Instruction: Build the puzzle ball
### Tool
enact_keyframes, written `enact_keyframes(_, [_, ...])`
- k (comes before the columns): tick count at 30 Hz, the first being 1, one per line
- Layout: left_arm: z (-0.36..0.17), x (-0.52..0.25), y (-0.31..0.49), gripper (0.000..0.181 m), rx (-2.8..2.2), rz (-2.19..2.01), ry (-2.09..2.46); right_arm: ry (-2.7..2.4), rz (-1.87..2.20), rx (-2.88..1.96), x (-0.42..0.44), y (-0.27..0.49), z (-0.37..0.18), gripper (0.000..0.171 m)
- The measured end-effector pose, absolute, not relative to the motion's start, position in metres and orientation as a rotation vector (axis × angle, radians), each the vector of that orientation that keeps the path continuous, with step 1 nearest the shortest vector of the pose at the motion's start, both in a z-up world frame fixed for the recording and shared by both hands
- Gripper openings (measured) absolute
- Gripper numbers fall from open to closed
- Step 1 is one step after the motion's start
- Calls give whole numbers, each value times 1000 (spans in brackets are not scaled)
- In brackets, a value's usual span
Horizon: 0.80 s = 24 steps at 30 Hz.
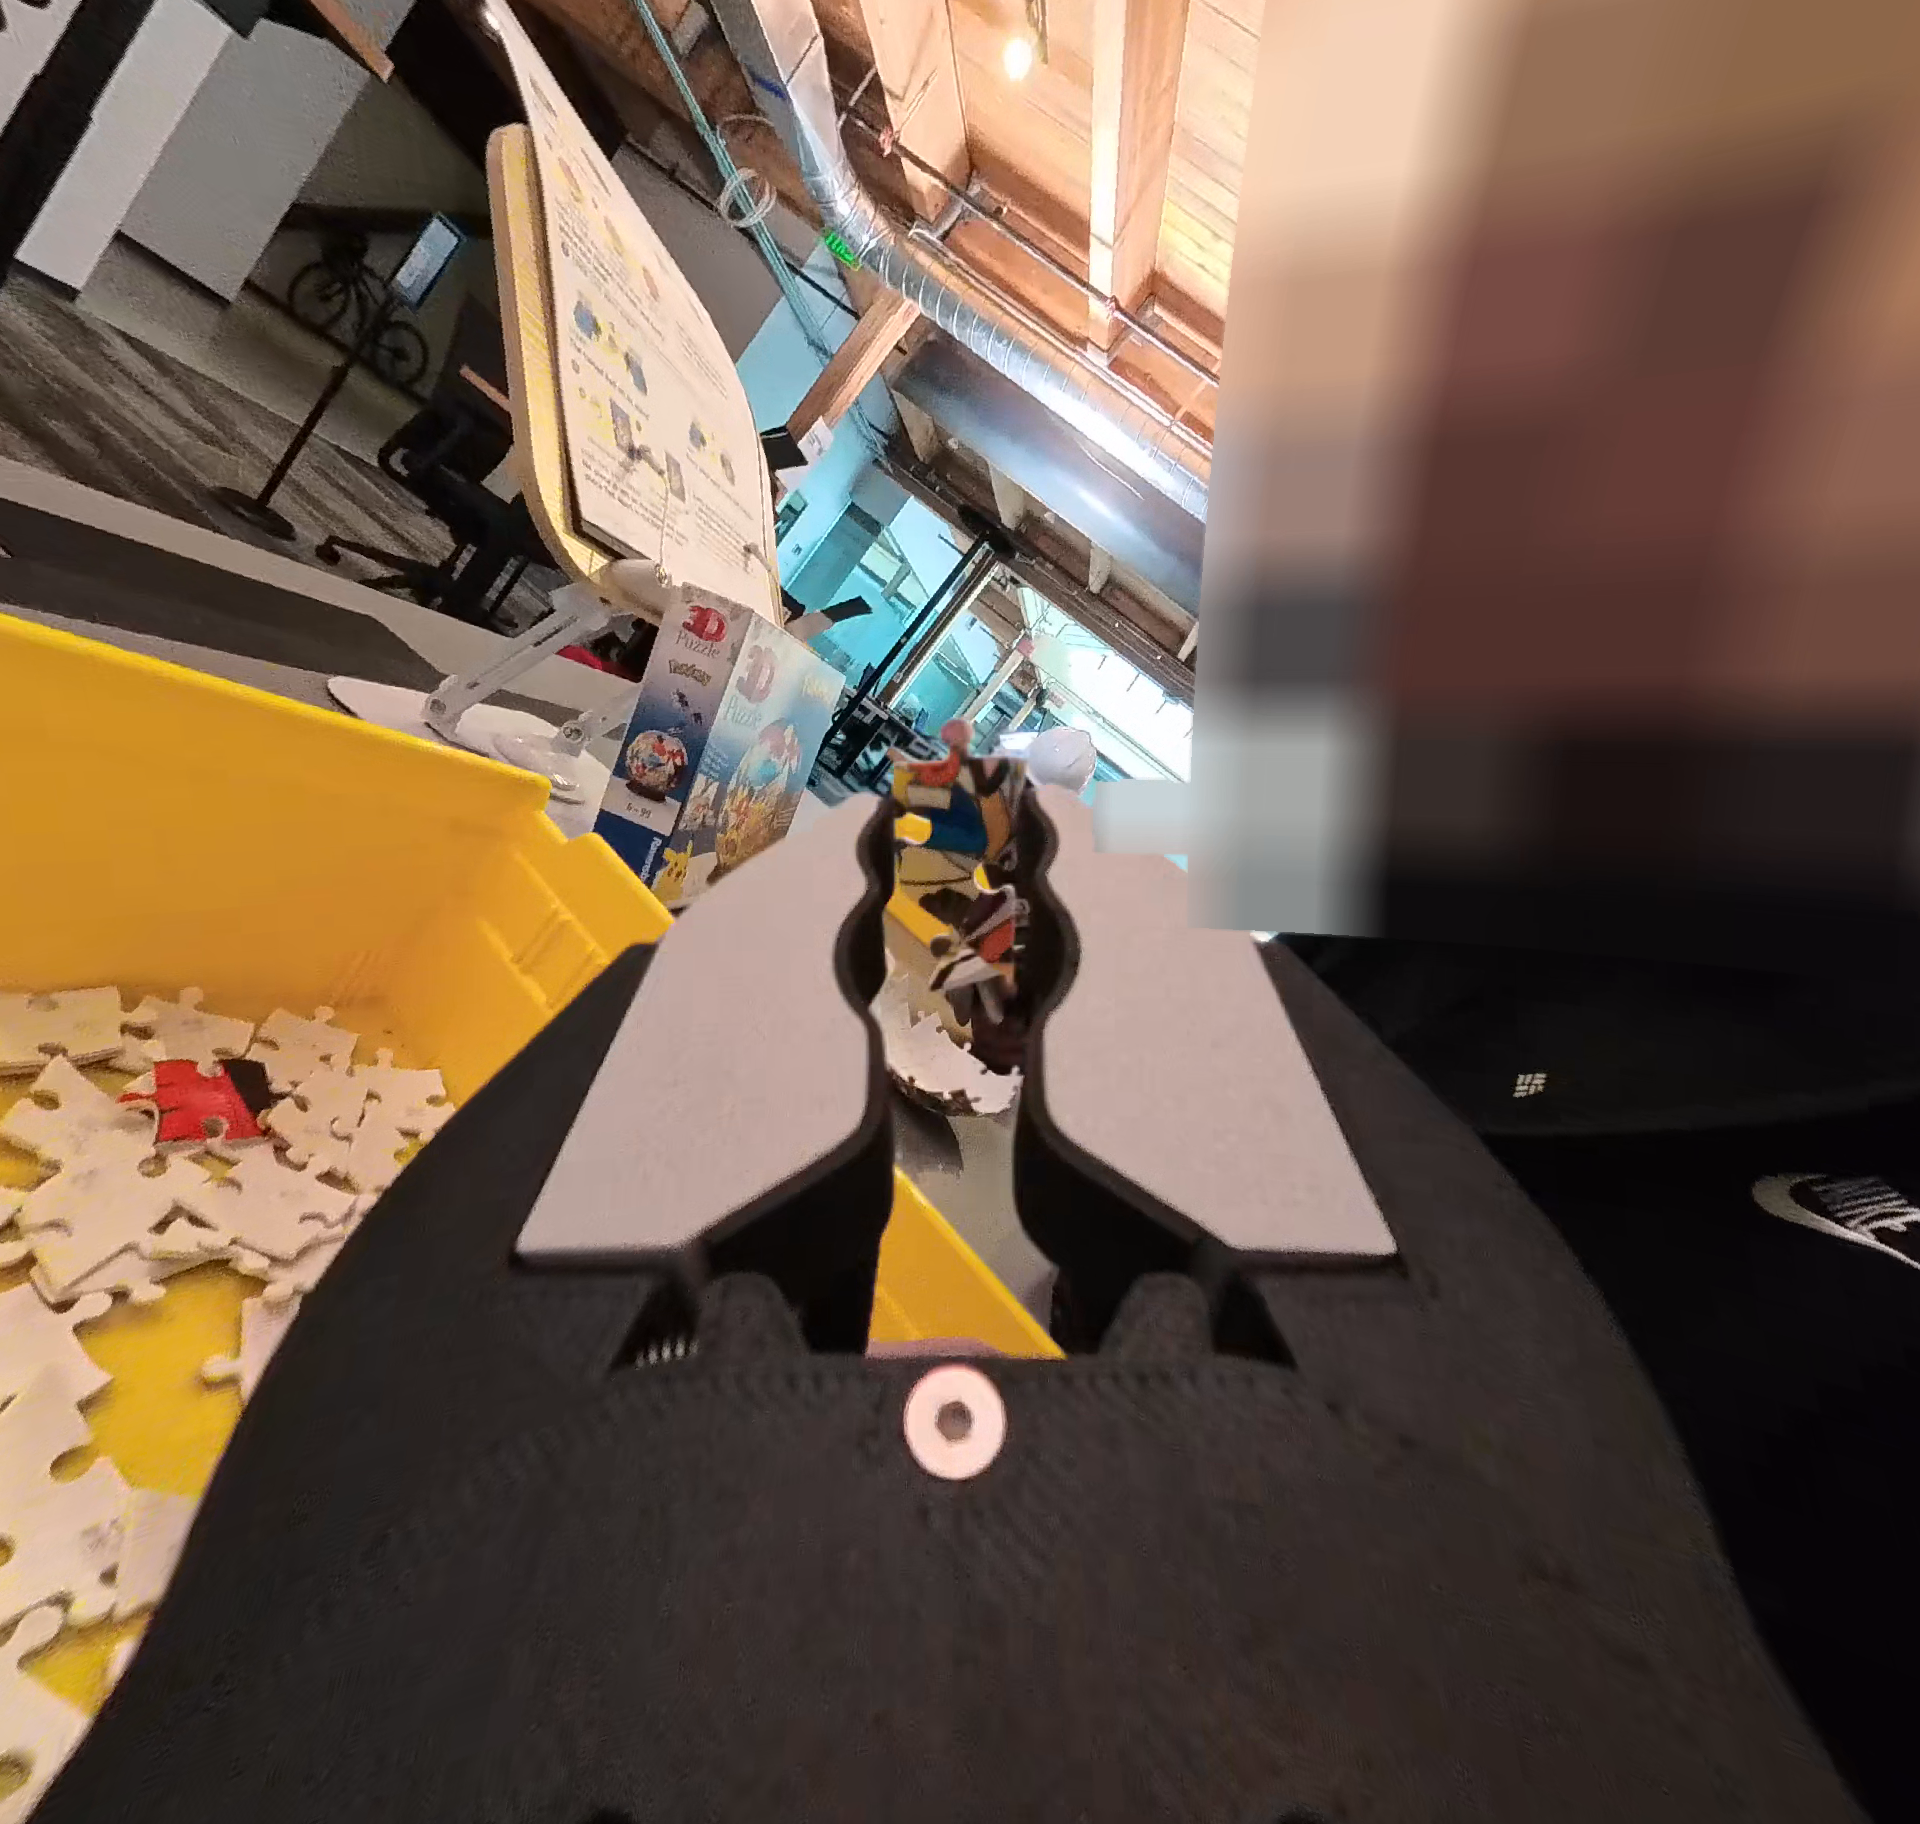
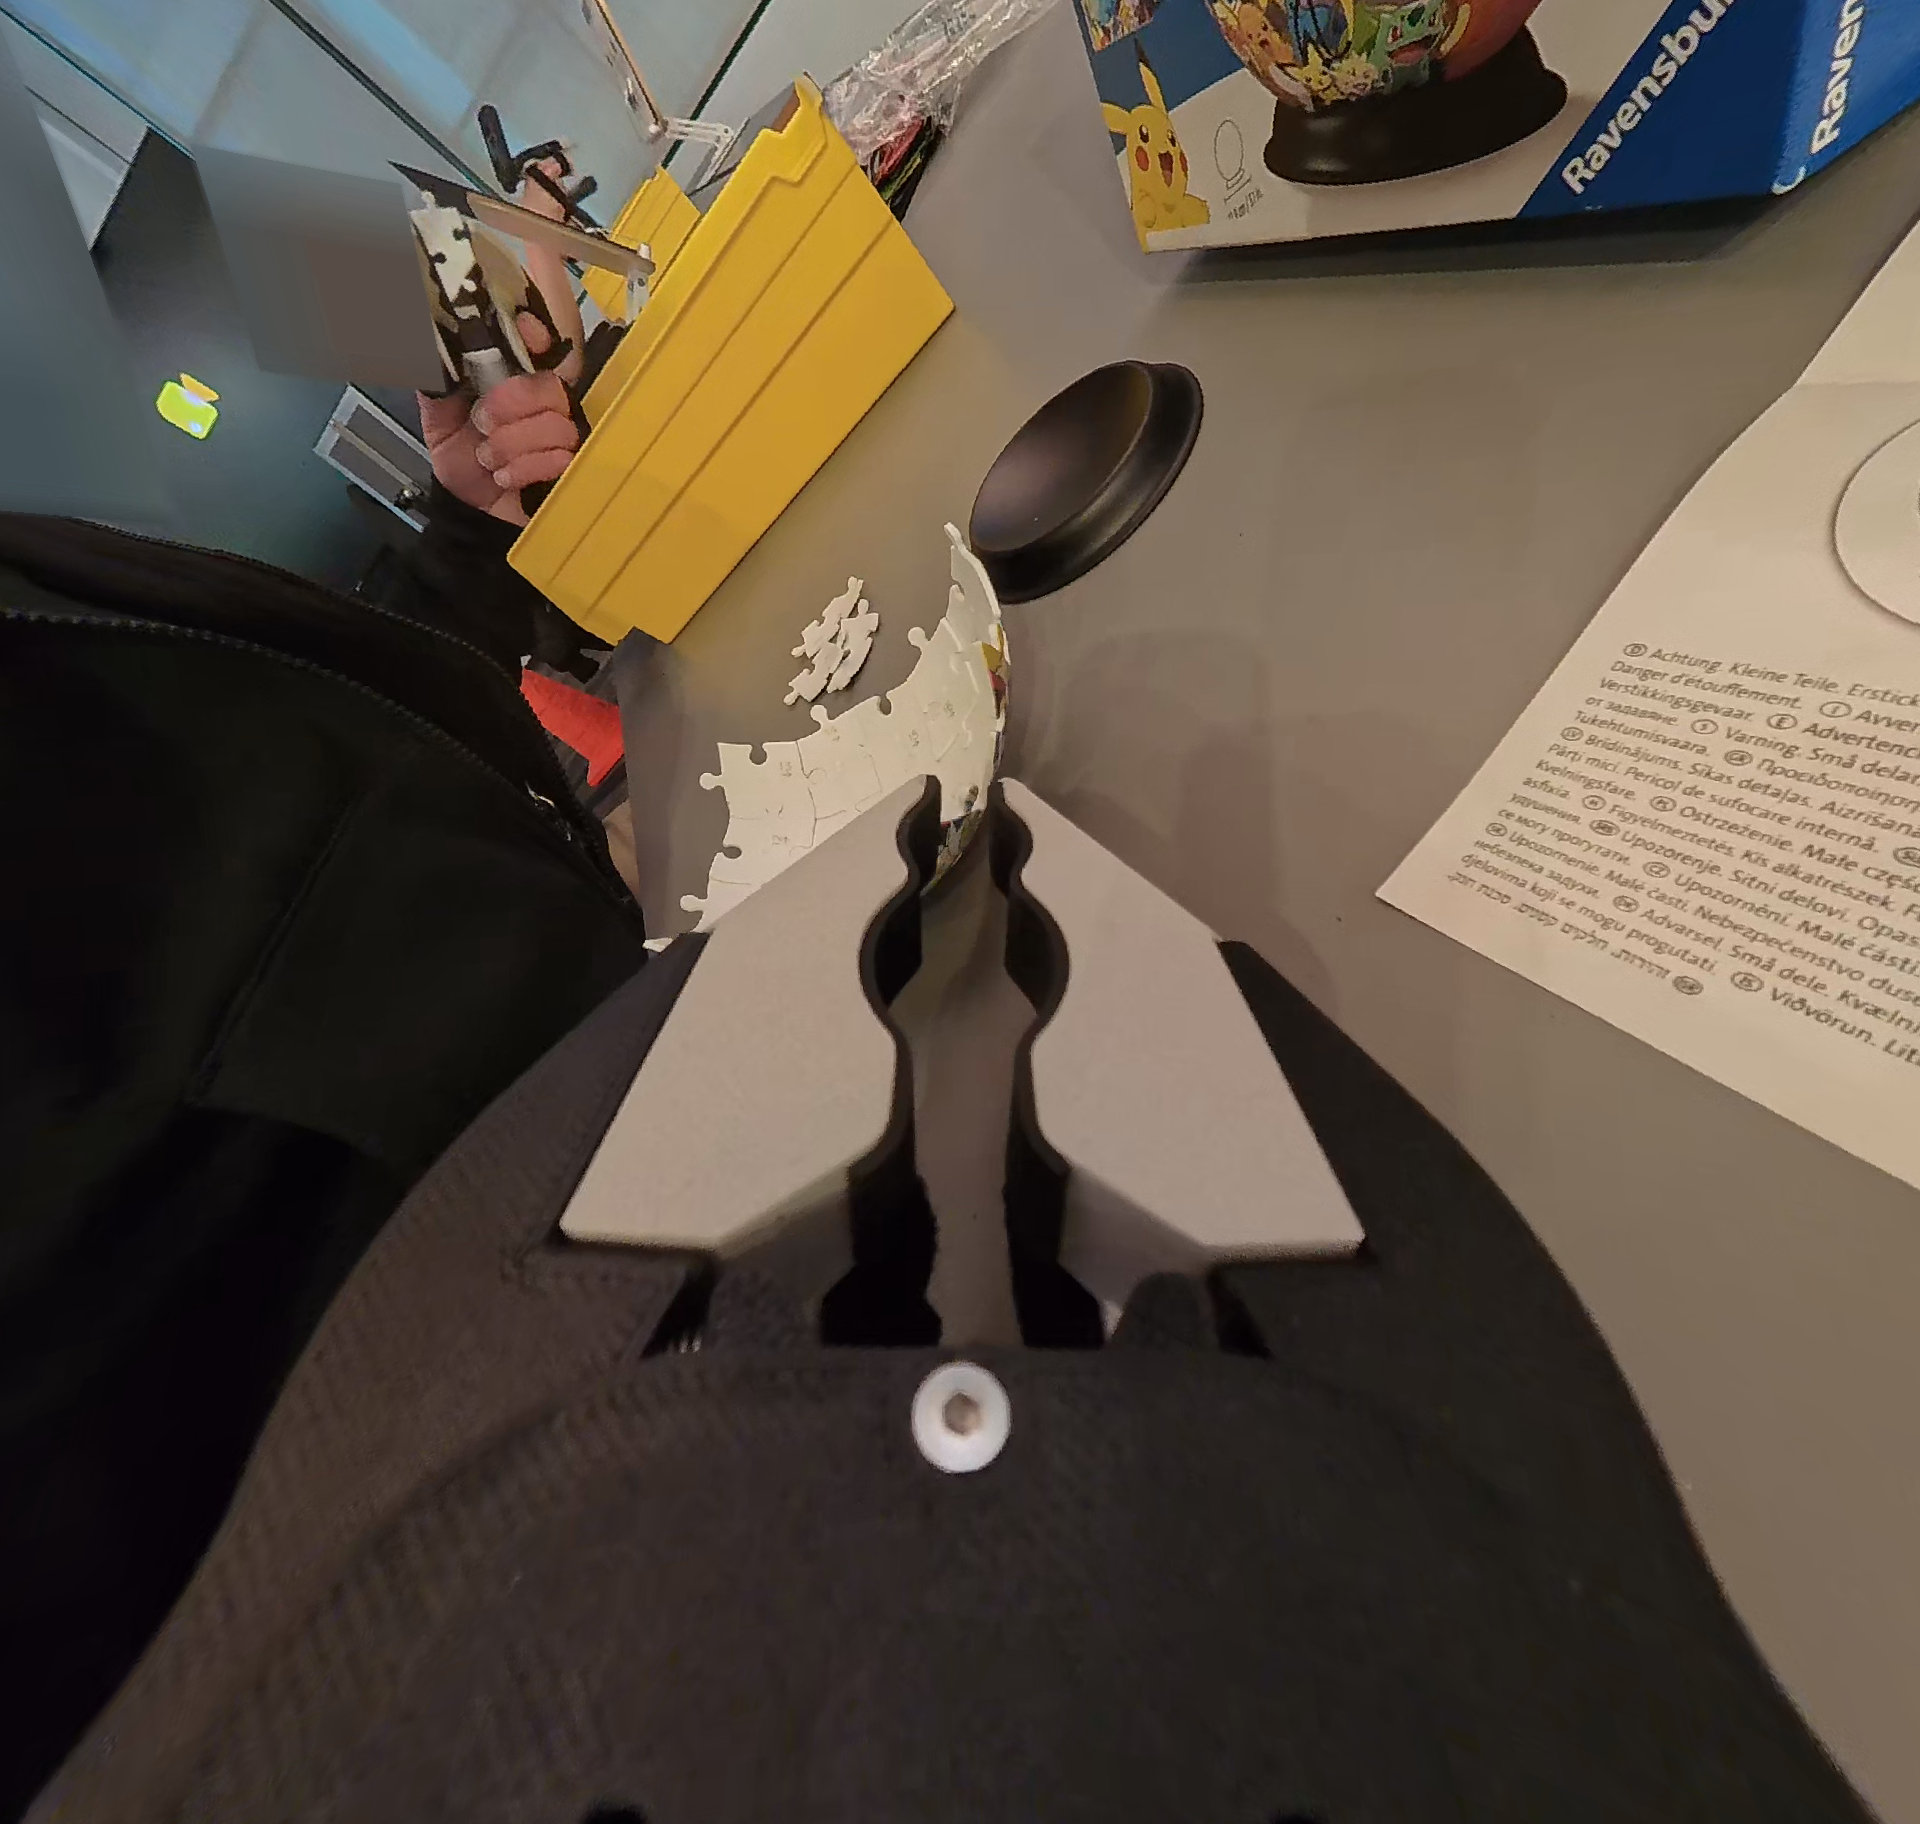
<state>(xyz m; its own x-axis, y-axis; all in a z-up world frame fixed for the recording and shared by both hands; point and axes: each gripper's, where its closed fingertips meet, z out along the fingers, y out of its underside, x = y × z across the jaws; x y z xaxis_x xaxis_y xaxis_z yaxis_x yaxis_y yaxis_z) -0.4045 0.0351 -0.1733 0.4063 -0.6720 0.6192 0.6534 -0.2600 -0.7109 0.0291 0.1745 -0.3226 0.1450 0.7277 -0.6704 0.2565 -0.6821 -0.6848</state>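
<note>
My left hand-held gripper (image 1: 961,818) is closed on a colourful printed cluster of joined puzzle pieces (image 1: 951,818), raised beside the yellow plastic bin (image 1: 312,839). My right hand-held gripper (image 2: 964,803) is narrow, pinching the rim of the white-backed, partly built curved puzzle shell (image 2: 873,746) resting on the grey worktop (image 2: 1351,631) near the black round stand (image 2: 1086,475).

Loose pieces (image 1: 187,1130) in bin (image 1: 260,839)
</note>
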Motion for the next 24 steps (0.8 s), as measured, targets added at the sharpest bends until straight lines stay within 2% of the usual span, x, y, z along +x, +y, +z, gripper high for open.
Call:
enact_keyframes(6, [-184, -402, 37, 22, -1442, -1189, 29, -941, 1561, -2012, 29, 174, -321, 7])
enact_keyframes(11, [-290, -411, 43, 22, -2231, -500, 248, -943, 1560, -2016, 29, 174, -322, 7])
enact_keyframes(15, [-339, -408, 26, 22, -2568, -255, 482, -945, 1555, -2022, 29, 174, -323, 7])
enact_keyframes(21, [-359, -411, 17, 24, -2734, -219, 547, -943, 1546, -2033, 29, 175, -324, 7])
enact_keyframes(23, [-361, -413, 18, 39, -2752, -195, 561, -942, 1546, -2037, 29, 175, -325, 7])
enact_keyframes(24, [-360, -414, 21, 40, -2742, -185, 572, -942, 1545, -2038, 29, 175, -325, 7])
